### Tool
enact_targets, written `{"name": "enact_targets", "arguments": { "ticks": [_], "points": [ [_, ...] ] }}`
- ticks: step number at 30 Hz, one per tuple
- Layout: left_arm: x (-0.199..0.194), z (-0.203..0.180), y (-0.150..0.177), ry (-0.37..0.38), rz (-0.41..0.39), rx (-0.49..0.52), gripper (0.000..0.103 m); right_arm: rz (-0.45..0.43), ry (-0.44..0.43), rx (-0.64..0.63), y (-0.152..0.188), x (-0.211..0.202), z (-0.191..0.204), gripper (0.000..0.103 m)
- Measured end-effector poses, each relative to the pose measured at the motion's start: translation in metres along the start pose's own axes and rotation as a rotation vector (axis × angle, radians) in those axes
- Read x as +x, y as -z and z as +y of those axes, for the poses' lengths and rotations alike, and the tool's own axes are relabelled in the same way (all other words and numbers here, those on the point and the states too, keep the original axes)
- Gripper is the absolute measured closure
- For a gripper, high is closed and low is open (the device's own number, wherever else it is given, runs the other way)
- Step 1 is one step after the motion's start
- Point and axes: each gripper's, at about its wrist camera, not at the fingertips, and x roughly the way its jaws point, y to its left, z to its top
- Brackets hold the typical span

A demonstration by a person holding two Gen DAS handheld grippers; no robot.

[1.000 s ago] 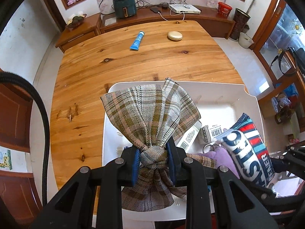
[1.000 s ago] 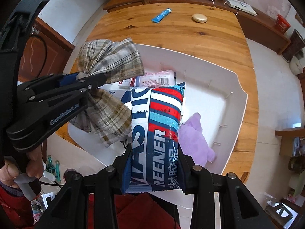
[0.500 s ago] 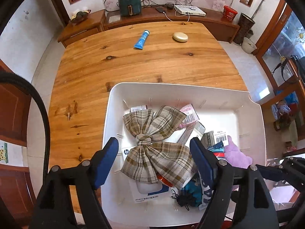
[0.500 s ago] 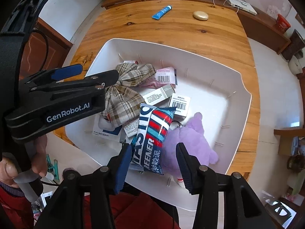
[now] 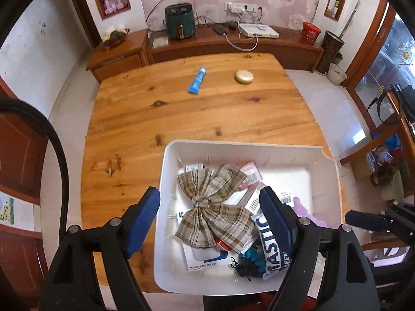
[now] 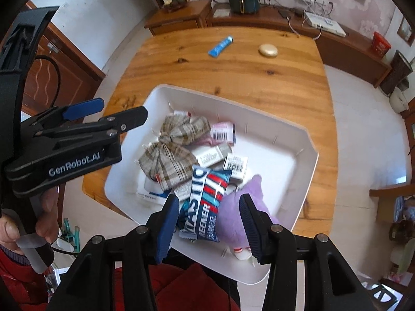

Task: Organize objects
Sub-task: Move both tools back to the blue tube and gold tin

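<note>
A plaid fabric bow (image 5: 212,204) lies in the white bin (image 5: 285,153) on top of small boxes. My left gripper (image 5: 210,202) hovers above it, open wide, with nothing between its pads. A blue, red and white striped packet (image 6: 205,207) rests in the bin's near part against a purple plush toy (image 6: 238,217). Over the packet my right gripper (image 6: 209,204) stands open, clear of it. The right wrist view also shows the bow (image 6: 173,150) and the left gripper (image 6: 123,110), held by a hand. A blue tube (image 5: 197,80) and a beige round case (image 5: 244,76) lie on the far side of the table.
The bin (image 6: 308,160) sits at the near edge of the wooden table (image 5: 145,134) and holds barcoded boxes (image 6: 234,164) and a teal pouch (image 5: 253,256). A sideboard (image 5: 233,48) with a dark green appliance (image 5: 180,24) stands behind the table. A black cable (image 5: 59,155) hangs at the left.
Both grippers have opened and let go: the bow and the striped packet now lie in the bin. Both grippers have risen, so the bin looks smaller and lower.
</note>
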Motion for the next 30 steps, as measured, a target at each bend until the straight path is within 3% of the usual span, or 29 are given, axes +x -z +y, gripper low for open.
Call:
{"name": "enact_targets", "arguments": {
  "ticks": [10,18,30],
  "points": [
    [-0.050,0.017,-0.049,-0.046,-0.062,0.025,0.021,-0.108,0.020,-0.014,-0.047,-0.048,-0.006,0.054],
    [-0.082,0.039,-0.110,-0.080,-0.125,0.051,0.018,-0.219,0.057,-0.018,-0.115,-0.100,-0.017,0.053],
    [-0.058,0.042,-0.210,-0.093,-0.158,0.123,0.018,-0.345,0.189,-0.020,-0.240,-0.144,-0.035,0.048]
  ]
}}
